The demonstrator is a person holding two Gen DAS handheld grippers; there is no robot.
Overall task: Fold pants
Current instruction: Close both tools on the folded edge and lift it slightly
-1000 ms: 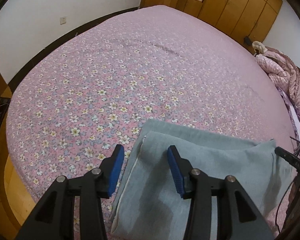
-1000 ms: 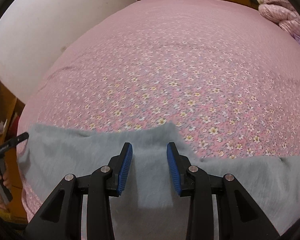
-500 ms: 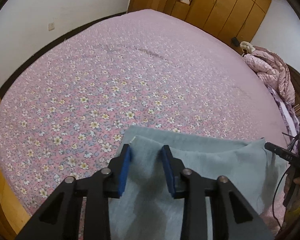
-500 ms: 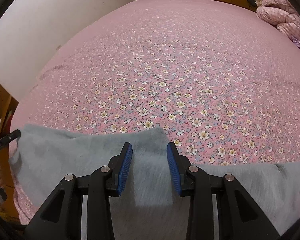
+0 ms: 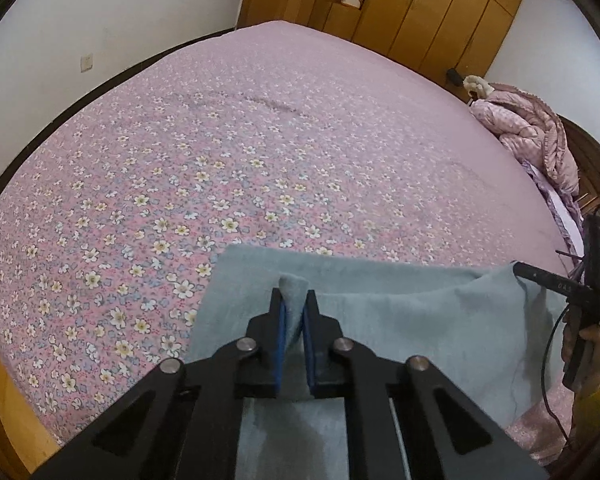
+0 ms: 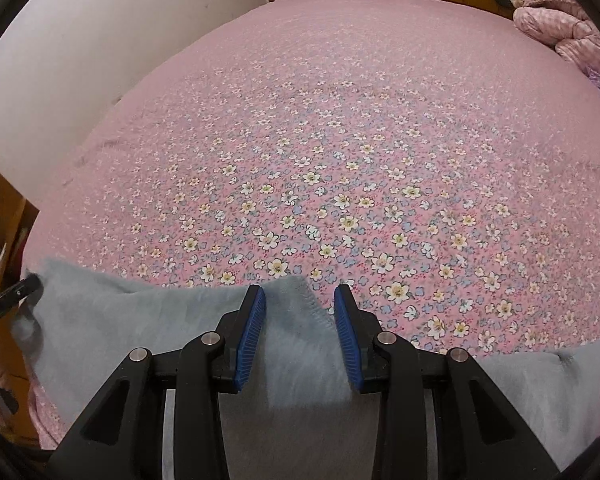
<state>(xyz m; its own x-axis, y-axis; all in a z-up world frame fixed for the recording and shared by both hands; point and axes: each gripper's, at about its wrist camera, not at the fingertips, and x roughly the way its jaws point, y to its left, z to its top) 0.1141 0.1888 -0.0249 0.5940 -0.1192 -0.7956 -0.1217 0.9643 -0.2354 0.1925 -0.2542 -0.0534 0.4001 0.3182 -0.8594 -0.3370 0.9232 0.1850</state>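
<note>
My left hand-held gripper has just been closing, and its blue pads now pinch a raised fold of the grey-blue pants, so it is clenched on the cloth; a small peak of fabric sticks up between and just beyond the tips. The pants lie spread along the near edge of the bed, on the pink flowered sheet, with their far hem running across the lower part of the left wrist view and one corner lifted at the right.

My right hand-held gripper hangs over another part of the same pants. Its jaws stand apart, with a pointed corner of the fabric lying between them. The left pad sits right at the cloth, while the right pad is beside the stitched edge (I cannot tell whether either one actually presses), so I read it as released.

In the left wrist view the other gripper's black finger tip shows at the lifted corner of the pants, with a hand and a yellow sleeve below it. Farther off, a pink quilted bundle rests at the far right side of the bed, and wooden wardrobes line the back wall.
</note>
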